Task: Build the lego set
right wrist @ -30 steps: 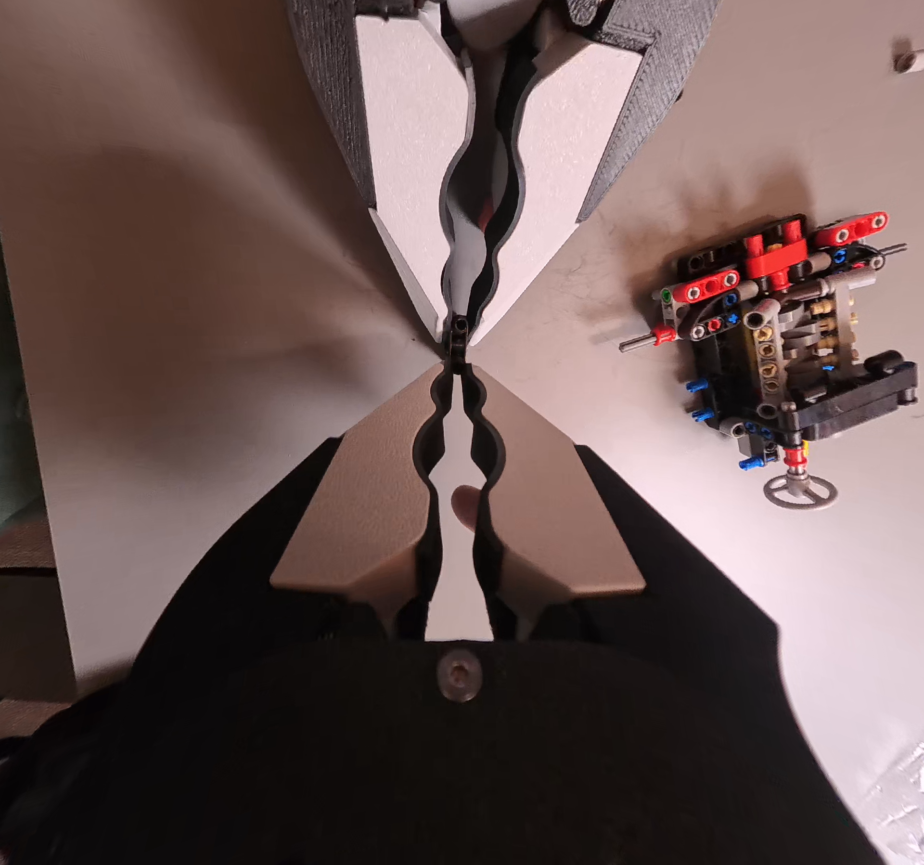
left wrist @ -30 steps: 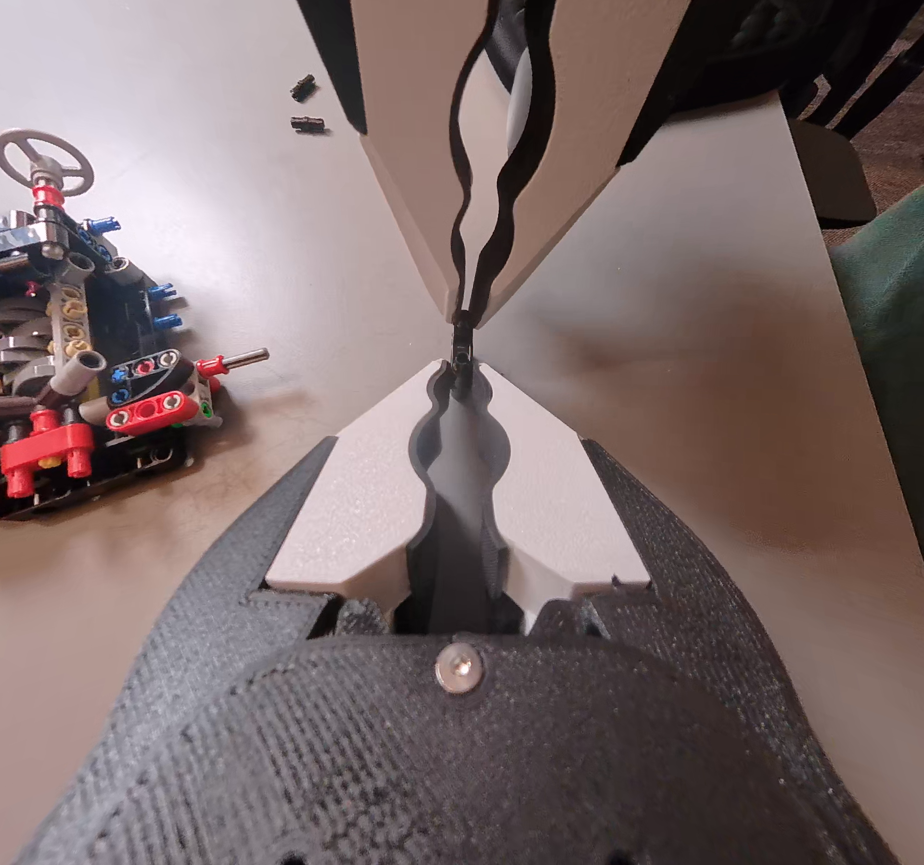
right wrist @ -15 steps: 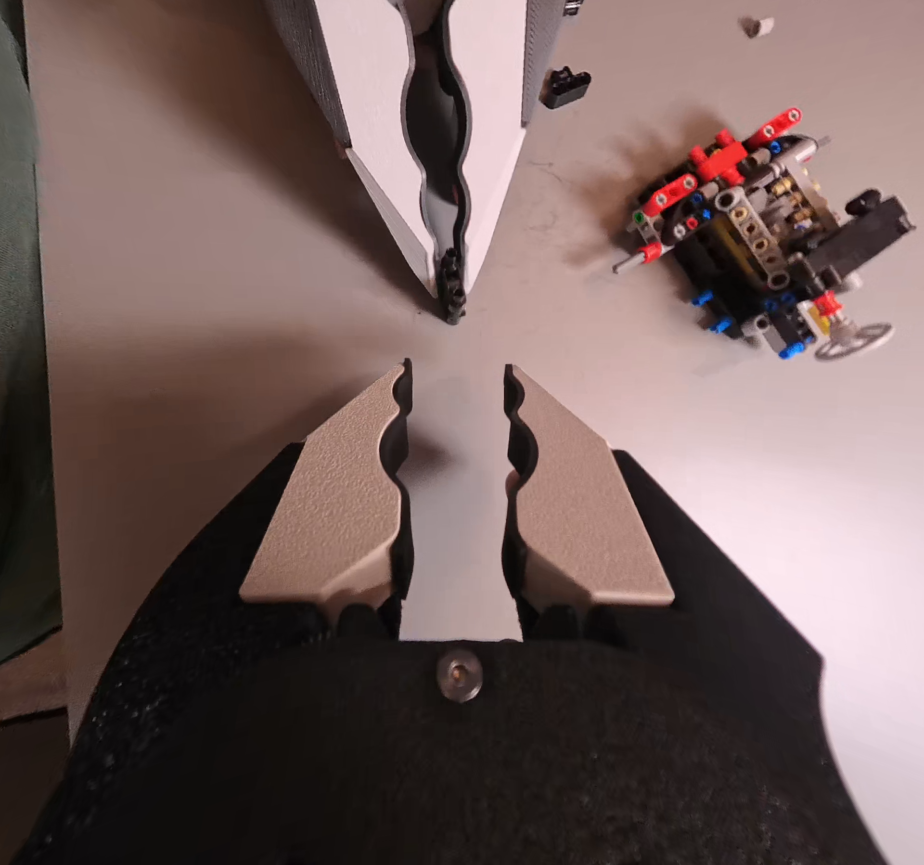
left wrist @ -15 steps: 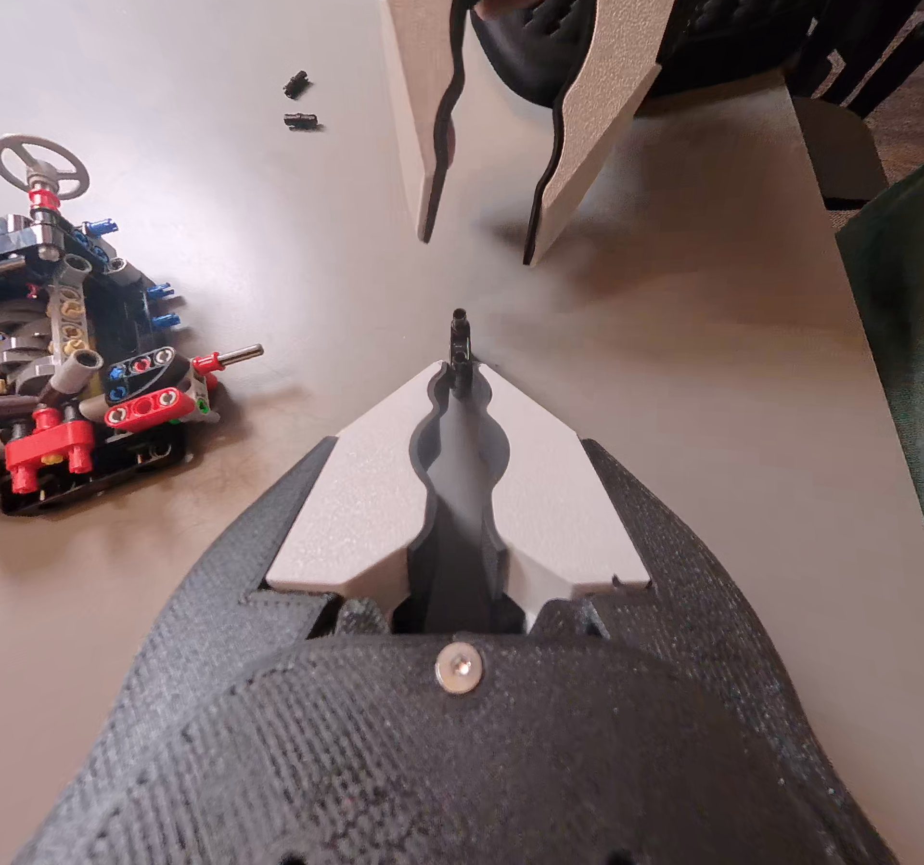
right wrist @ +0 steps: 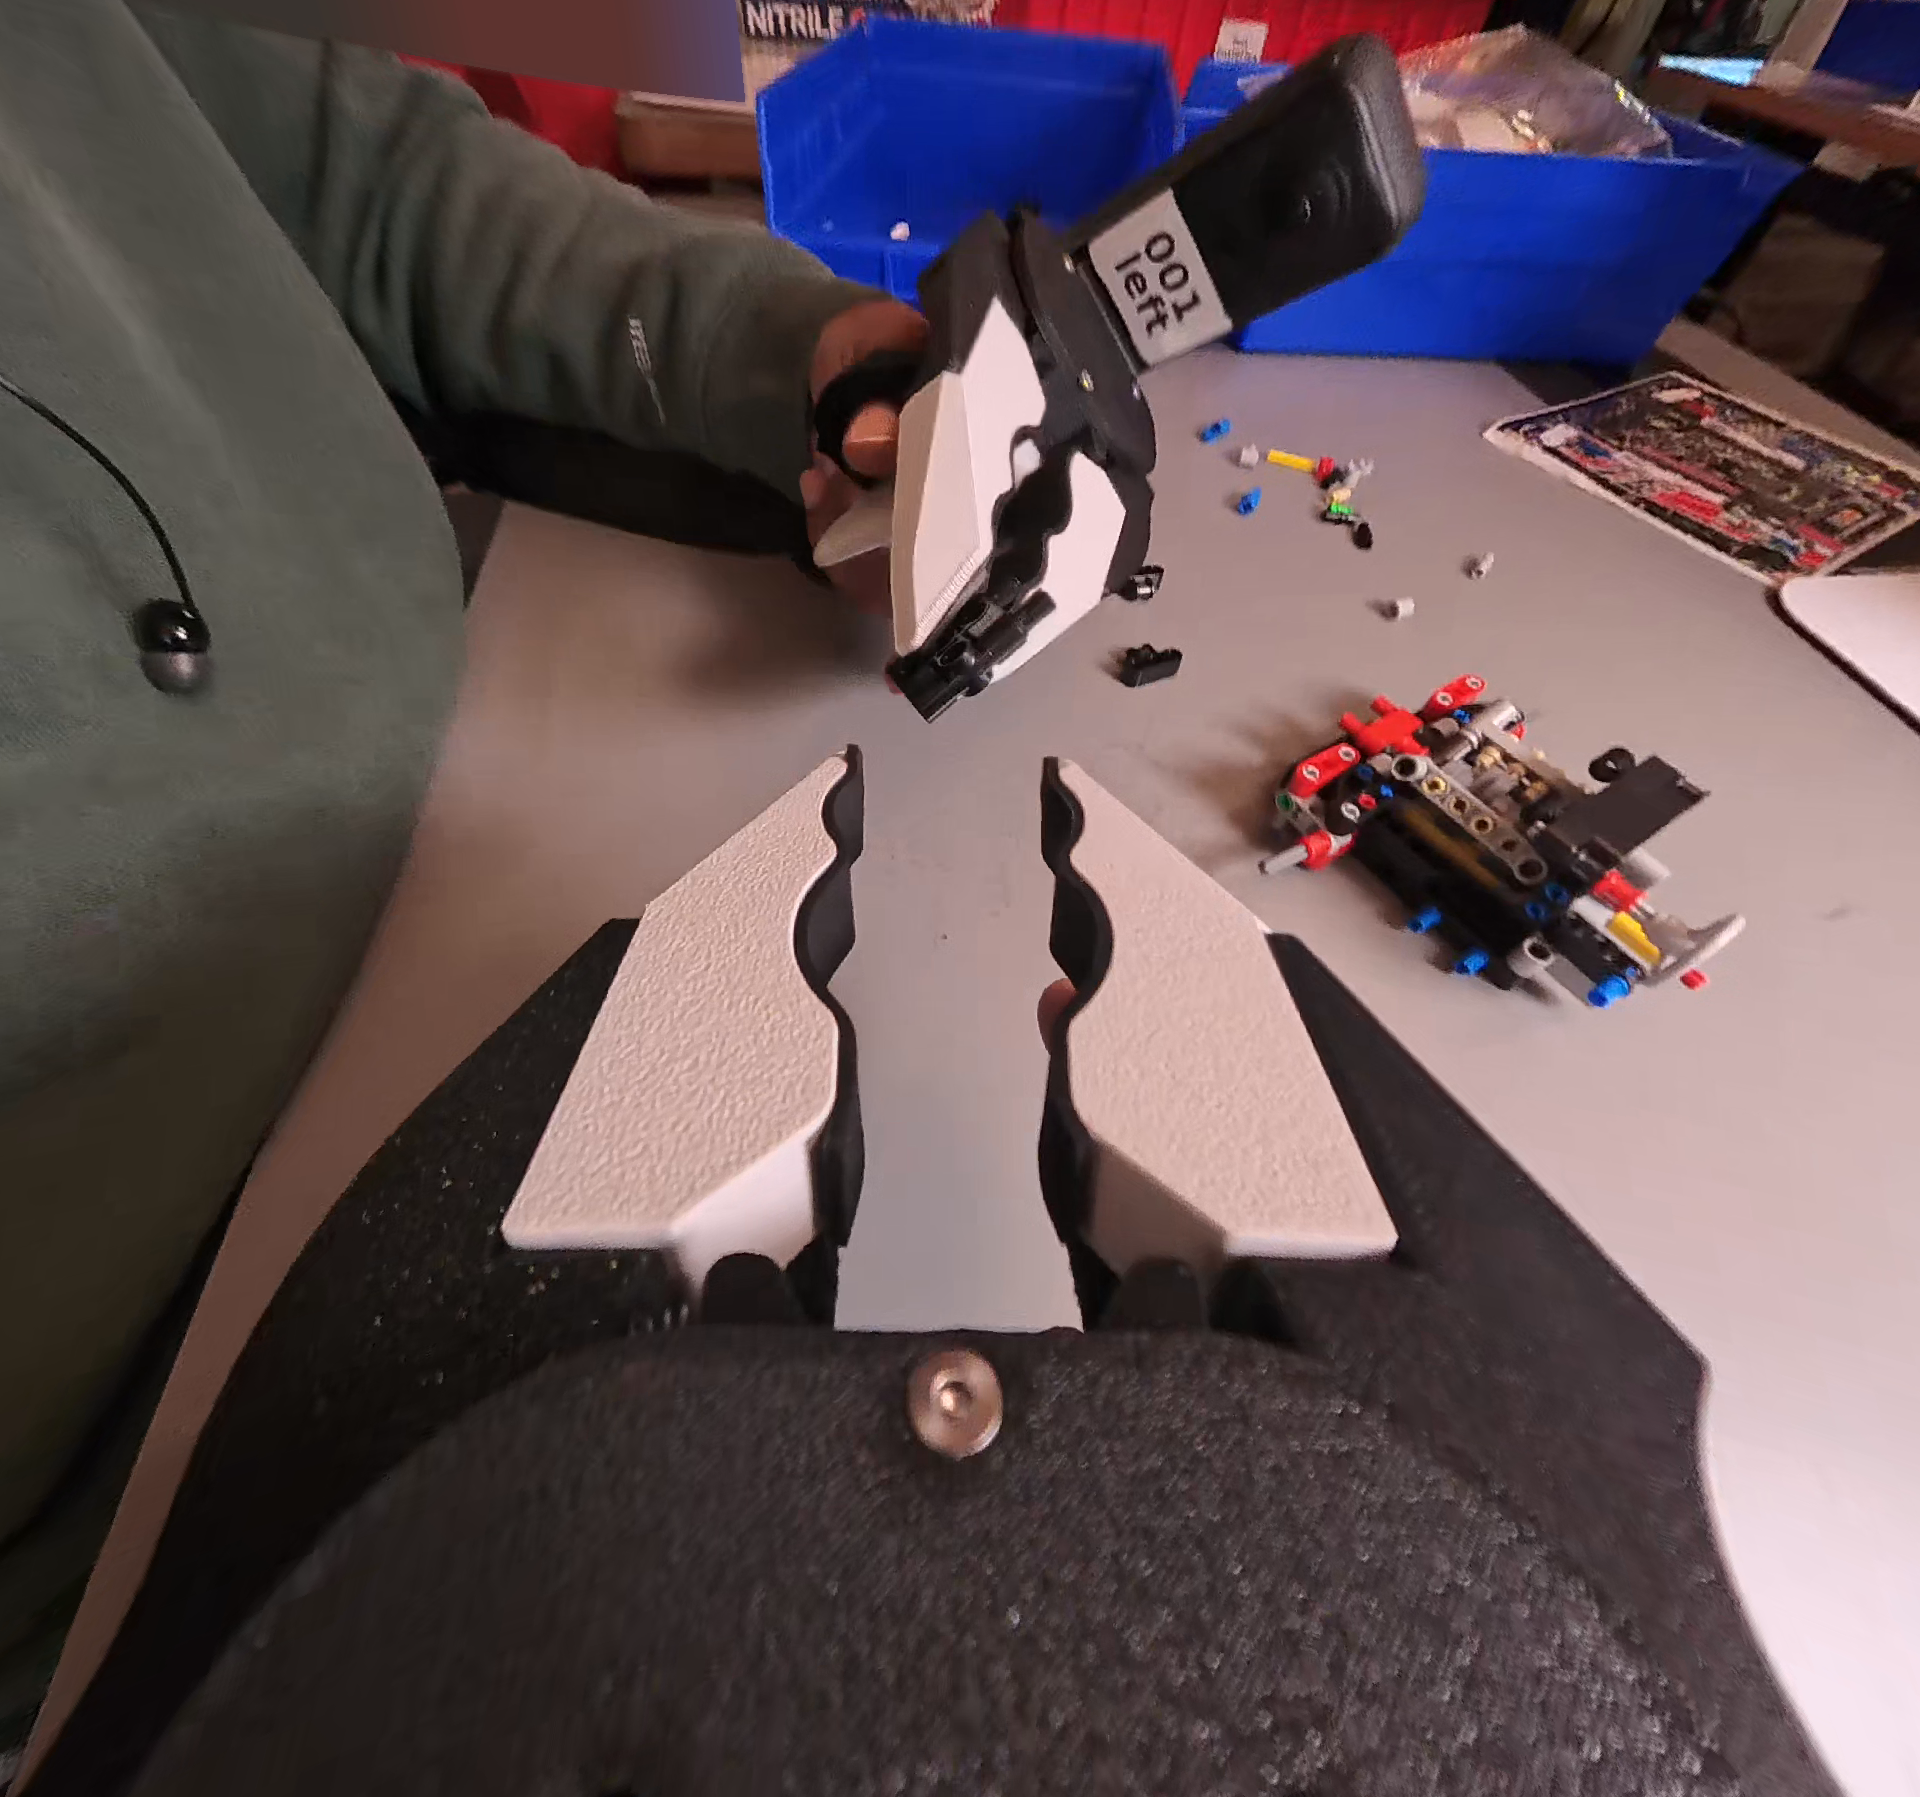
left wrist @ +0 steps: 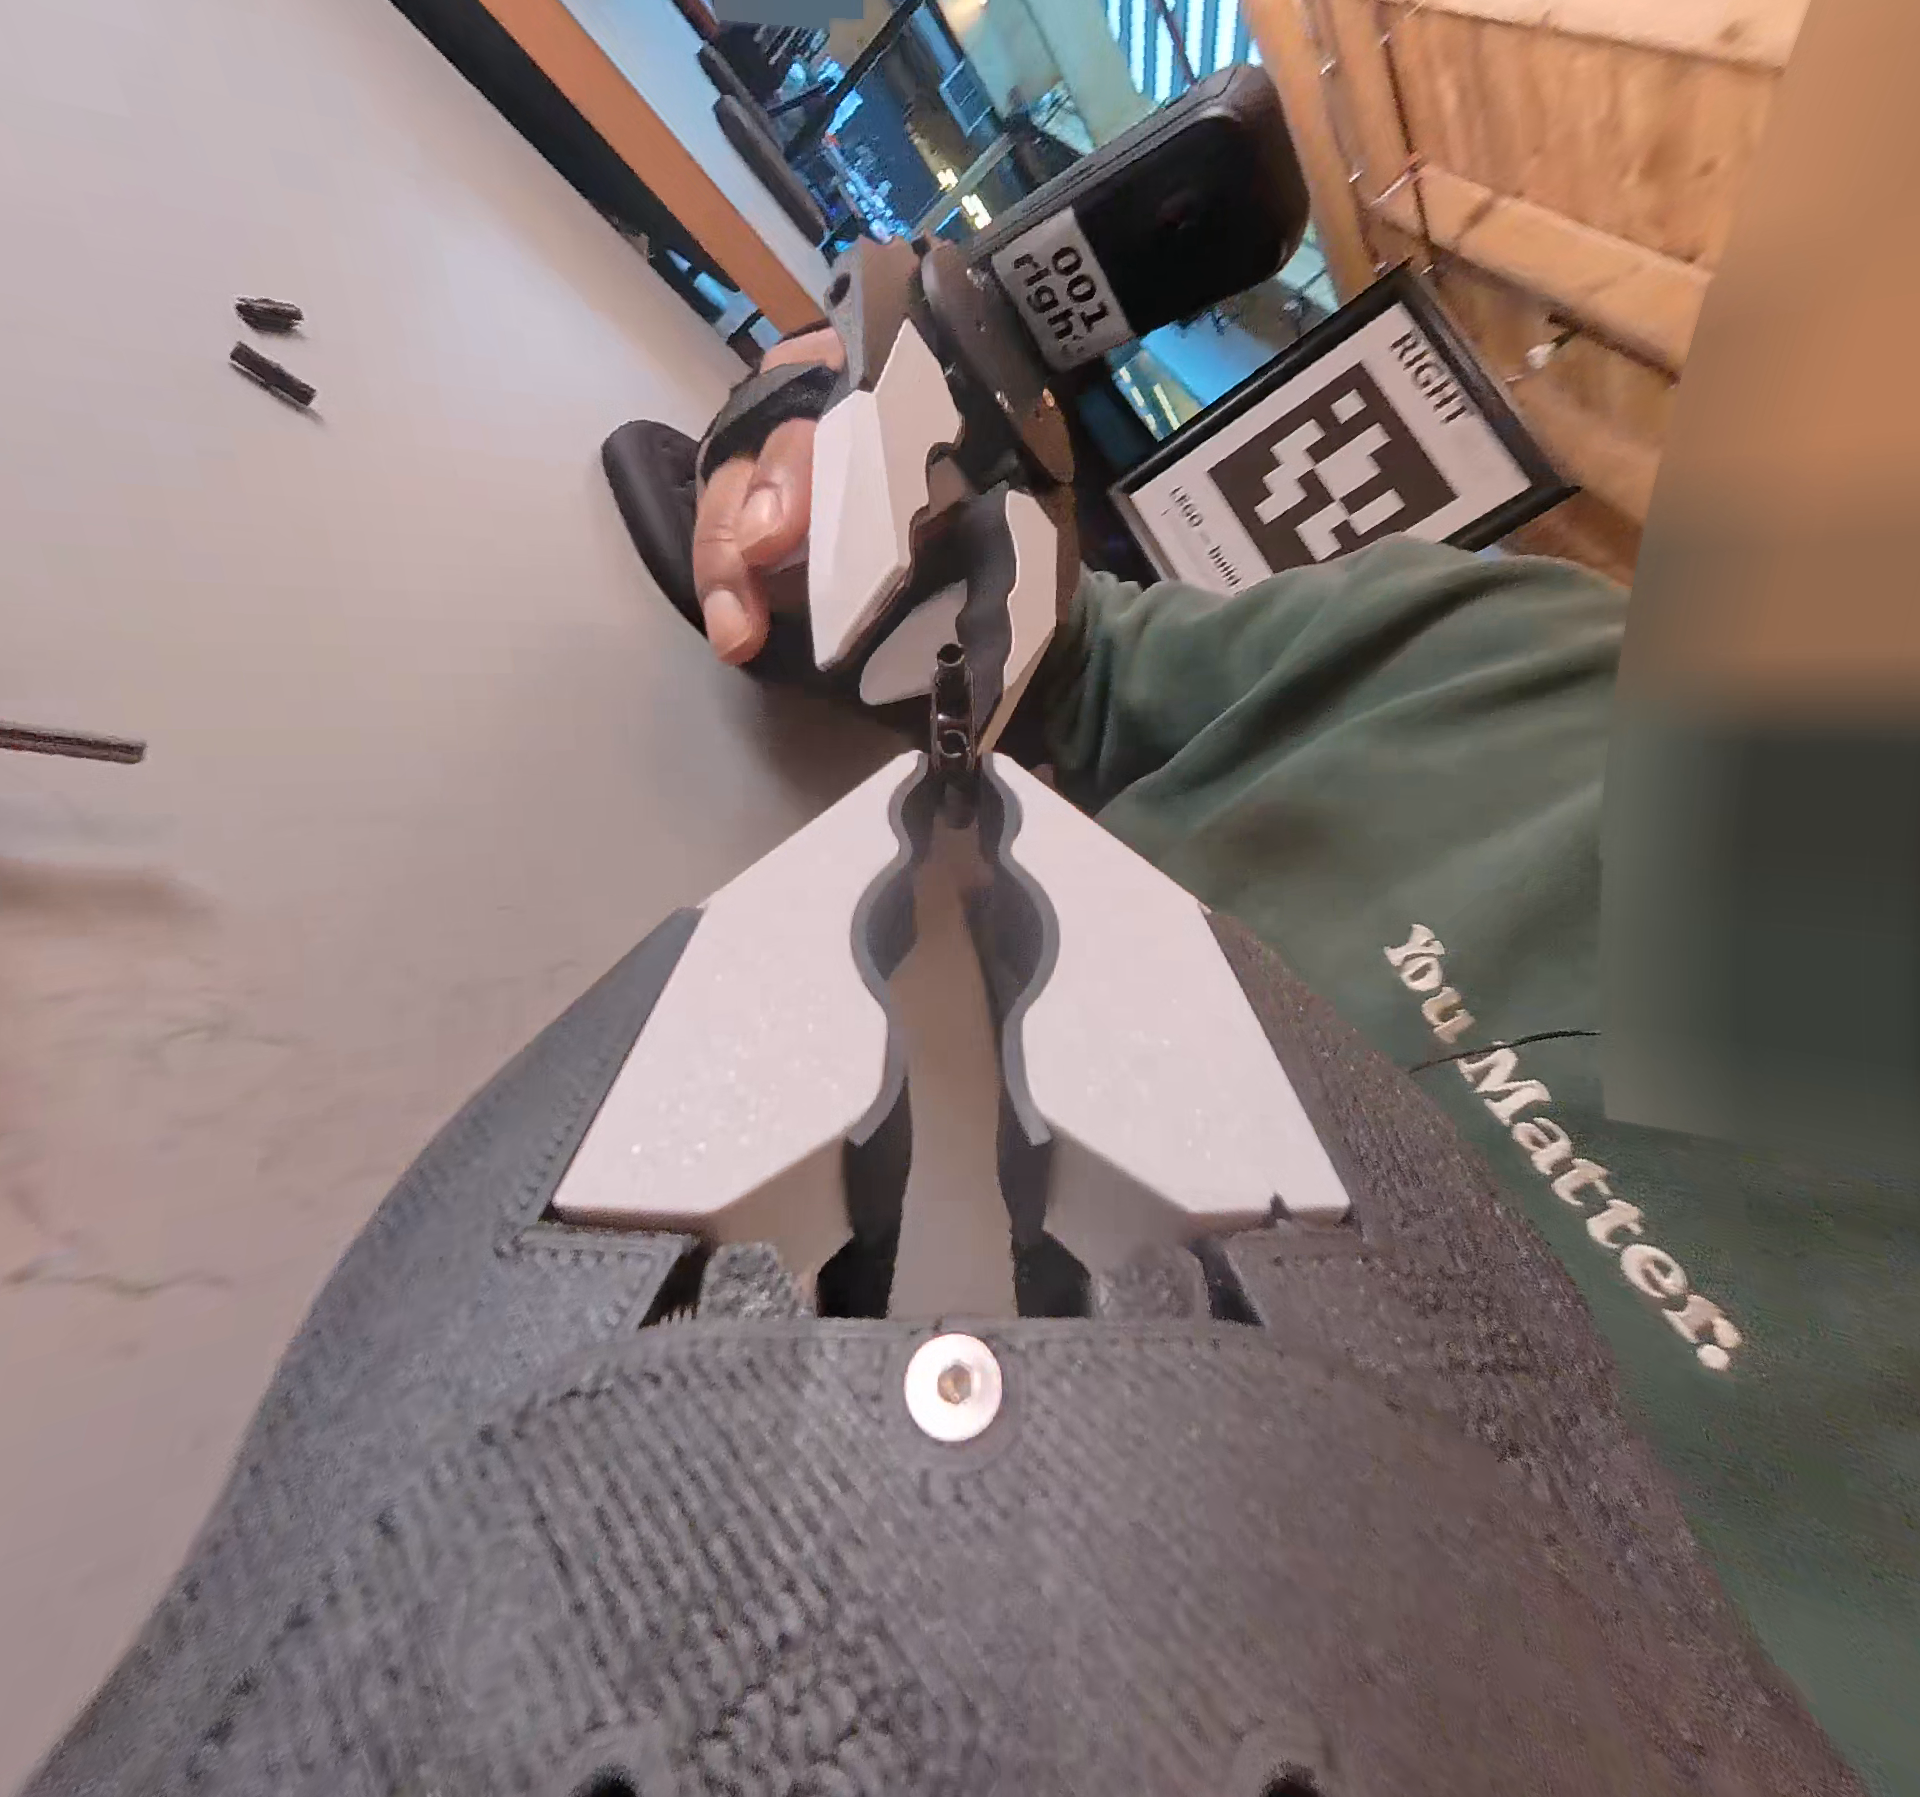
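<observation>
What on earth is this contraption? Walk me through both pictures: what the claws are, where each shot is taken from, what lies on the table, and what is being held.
There is no robot here. A person in a green sweatshirt holds a hand-operated two-finger gripper in each hand, and each gripper carries a camera that looks forward along its own fingers.

The left wrist view looks along the left gripper, which is shut on a small black Lego piece. The right wrist view looks along the right gripper, which is open and holds nothing; it also shows the left one from outside, lifted above the table.

On the grey table lie a partly built Lego model, scattered small loose parts, a black piece and a printed instruction sheet. Blue bins stand behind.
</observation>
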Available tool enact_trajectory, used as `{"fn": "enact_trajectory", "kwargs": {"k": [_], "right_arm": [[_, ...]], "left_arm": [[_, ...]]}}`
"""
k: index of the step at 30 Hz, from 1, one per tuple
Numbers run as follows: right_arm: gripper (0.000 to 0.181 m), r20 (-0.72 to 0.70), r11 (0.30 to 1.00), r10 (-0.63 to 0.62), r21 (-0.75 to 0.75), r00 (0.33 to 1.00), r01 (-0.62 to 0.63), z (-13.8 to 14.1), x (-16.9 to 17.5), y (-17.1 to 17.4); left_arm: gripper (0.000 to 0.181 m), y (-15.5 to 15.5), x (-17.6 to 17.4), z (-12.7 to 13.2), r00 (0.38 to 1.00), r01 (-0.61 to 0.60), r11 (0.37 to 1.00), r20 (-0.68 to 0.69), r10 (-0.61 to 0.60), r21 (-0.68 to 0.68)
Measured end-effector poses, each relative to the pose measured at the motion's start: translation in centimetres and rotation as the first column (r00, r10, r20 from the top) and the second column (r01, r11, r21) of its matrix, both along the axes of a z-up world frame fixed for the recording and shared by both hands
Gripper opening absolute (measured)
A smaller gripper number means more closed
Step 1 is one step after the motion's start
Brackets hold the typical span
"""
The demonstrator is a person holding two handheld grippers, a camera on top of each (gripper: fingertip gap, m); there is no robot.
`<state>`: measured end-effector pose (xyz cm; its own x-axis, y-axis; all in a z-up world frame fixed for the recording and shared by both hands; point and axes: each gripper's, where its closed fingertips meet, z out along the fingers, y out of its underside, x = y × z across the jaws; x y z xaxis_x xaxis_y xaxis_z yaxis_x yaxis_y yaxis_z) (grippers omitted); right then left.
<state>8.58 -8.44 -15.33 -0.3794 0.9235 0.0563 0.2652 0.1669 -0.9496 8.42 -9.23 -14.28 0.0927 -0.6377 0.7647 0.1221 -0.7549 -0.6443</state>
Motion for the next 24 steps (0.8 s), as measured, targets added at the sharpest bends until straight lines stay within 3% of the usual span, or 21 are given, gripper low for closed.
{"fn": "enact_trajectory", "kwargs": {"k": [11, 13, 15, 17, 19, 21, 24], "right_arm": [[0.029, -0.039, 0.998, 0.024, -0.051, 0.999, -0.026, 0.9, -0.8, -0.7], [0.029, -0.014, 1.0, 0.008, -0.022, 1.0, -0.008, 0.5, -0.6, -0.1], [0.029, 0.044, 0.997, -0.063, 0.053, 0.997, 0.061, -0.2, 0.1, 2.3], [0.024, 0.156, 0.98, -0.17, 0.131, 0.973, 0.15, -1.7, 1.6, 5.7], [0.023, 0.28, 0.947, -0.289, 0.222, 0.915, 0.231, -3.5, 3.8, 9.3], [0.023, 0.357, 0.926, -0.358, 0.255, 0.863, 0.279, -4.7, 5.8, 11.8], [0.024, 0.422, 0.902, -0.423, 0.283, 0.802, 0.327, -6.0, 7.4, 14.2]], "left_arm": [[0.006, -0.1, -0.3, 0.8, 0.997, 0.014, 0.999, 0.081, -0.01, -0.052], [0.006, 0.2, -0.3, 0.1, 1.0, -0.014, 0.999, 0.023, 0.015, -0.038], [0.006, 1.0, -0.7, -2.3, 0.98, -0.079, 0.996, -0.178, 0.086, 0.048], [0.006, 2.0, -1.7, -4.9, 0.89, -0.119, 0.972, -0.413, 0.194, 0.201], [0.006, 2.9, -2.7, -6.5, 0.761, -0.091, 0.928, -0.575, 0.299, 0.361], [0.006, 3.4, -3.4, -7.2, 0.661, -0.041, 0.888, -0.654, 0.369, 0.459], [0.006, 3.6, -3.7, -8.3, 0.594, 0.003, 0.876, -0.706, 0.387, 0.483]]}}
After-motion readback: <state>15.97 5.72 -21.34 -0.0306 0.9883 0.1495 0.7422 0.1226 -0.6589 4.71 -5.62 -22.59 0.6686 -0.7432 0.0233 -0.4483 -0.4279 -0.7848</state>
